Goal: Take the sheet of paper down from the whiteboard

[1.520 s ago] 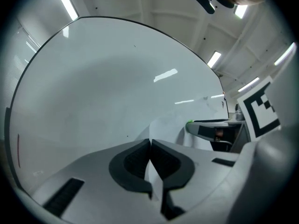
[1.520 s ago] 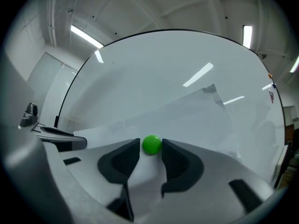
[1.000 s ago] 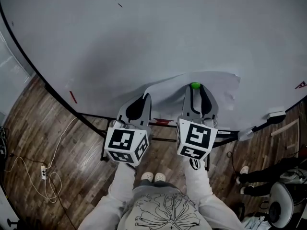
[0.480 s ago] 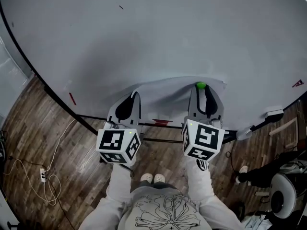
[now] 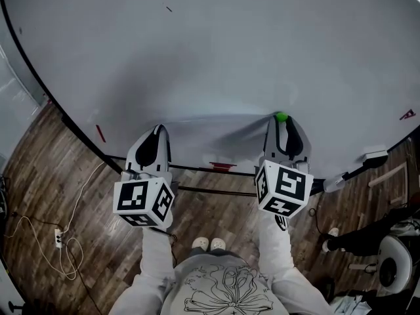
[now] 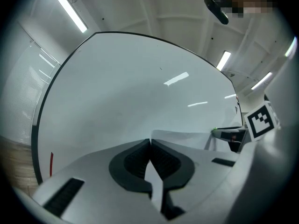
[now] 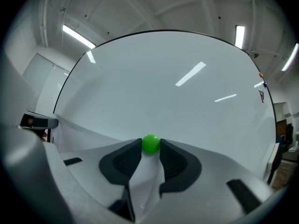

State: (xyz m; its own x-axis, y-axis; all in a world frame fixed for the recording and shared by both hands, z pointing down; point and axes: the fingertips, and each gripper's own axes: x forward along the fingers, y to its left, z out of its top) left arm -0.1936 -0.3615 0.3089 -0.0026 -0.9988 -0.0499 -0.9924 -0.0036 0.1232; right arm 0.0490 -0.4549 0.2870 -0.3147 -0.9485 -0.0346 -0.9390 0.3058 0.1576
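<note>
Sheet of paper (image 5: pixel 216 128) sits low on the whiteboard (image 5: pixel 216 38), stretched in a shallow band btwn the two tools. A sec ago it lay flatter against the board w/ a wavy top edge. Its left end has now come off the surface. The left tool (image 5: pixel 156 131), jaws fully closed w/ the paper's edge pinched btwn the pads, has swung out to the left and taken that end along. The right end stays under a green magnet (image 5: pixel 281 117). The right tool (image 5: pixel 283 121) stands part-open, pads clamped either side of that ball, and hasn't shifted. Can't tell if the magnet has lifted off the board yet.

Judgement: task approx. half done. One side is free, and the magnet looks like the last thing holding the sheet.

Edges & room: the board's dark bottom rail (image 5: pixel 190 168) runs just below both tools, w/ a small red item, prob. a marker (image 5: pixel 222 166), on it btwn them. The board's black left frame (image 5: pixel 47 101) is well apart from the left tool, so there's more room to pull that way. Below is wood floor (image 5: pixel 52 176), w/ a loose cable (image 5: pixel 39 231) at far left.
</note>
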